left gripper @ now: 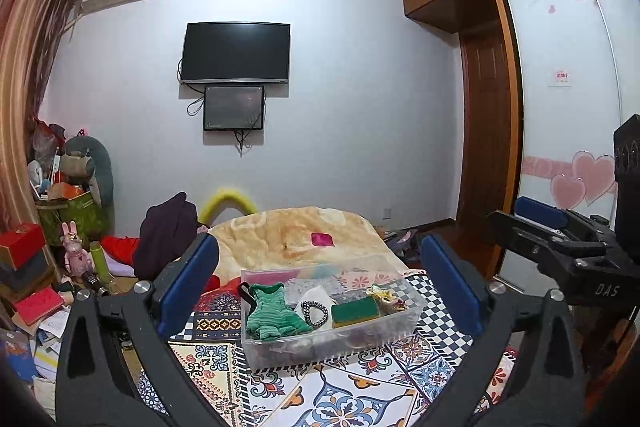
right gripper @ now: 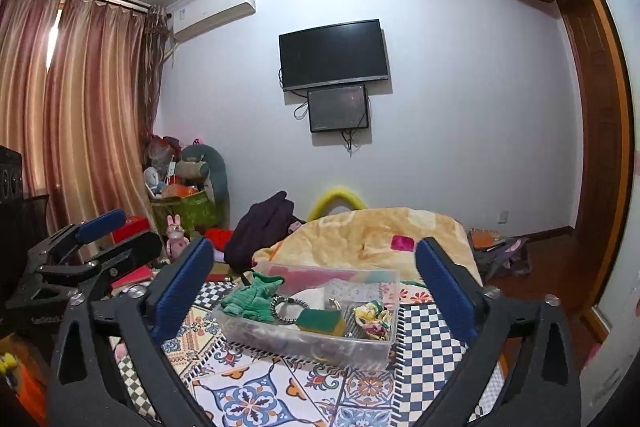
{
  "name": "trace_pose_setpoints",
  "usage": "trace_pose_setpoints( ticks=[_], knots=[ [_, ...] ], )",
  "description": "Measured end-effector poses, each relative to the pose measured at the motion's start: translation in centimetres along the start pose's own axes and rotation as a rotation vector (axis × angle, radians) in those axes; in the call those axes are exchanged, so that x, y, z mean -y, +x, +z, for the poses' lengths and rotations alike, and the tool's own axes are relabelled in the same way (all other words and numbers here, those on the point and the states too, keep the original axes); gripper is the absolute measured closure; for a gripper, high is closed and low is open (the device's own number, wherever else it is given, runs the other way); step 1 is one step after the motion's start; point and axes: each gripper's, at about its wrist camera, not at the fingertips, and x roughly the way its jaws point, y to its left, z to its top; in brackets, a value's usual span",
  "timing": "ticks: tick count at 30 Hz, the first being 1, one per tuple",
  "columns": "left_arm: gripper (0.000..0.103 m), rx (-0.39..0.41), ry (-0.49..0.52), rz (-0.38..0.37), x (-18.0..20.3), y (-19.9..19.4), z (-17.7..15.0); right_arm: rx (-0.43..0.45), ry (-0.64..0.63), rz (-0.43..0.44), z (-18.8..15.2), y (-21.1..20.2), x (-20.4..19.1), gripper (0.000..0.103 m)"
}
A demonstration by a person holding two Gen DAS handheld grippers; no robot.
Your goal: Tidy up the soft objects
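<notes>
A clear plastic bin [left gripper: 320, 351] [right gripper: 304, 343] stands on a patterned cloth [left gripper: 340, 399]. Inside it lie a green knitted garment [left gripper: 272, 315] [right gripper: 252, 297], a green-and-yellow sponge [left gripper: 355, 311] [right gripper: 322, 321], a black-and-white scrunchie [left gripper: 315, 313] [right gripper: 286, 307], a floral scrunchie [left gripper: 386, 297] [right gripper: 372, 315] and a white cloth [left gripper: 316, 295]. My left gripper [left gripper: 320, 243] hovers short of the bin, open wide, nothing between its blue pads. My right gripper [right gripper: 315, 247] is likewise open and empty before the bin. Each also shows at the edge of the other's view.
Behind the bin lies a yellow blanket [left gripper: 296, 239] with a pink patch. A dark garment [left gripper: 166, 235] is heaped to its left. Boxes, books and toys [left gripper: 76, 251] clutter the left floor. A wardrobe [left gripper: 568, 87] stands on the right, a TV [left gripper: 236, 53] on the far wall.
</notes>
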Motion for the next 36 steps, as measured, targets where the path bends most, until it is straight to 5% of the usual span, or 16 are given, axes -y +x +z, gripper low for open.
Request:
trace_pose_setpoints(
  ticks=[36],
  knots=[
    [0.000, -0.011, 0.005, -0.003, -0.1, -0.5, -0.6, 0.008, -0.010, 0.011, -0.5, -1.2, -0.3, 0.000]
  ],
)
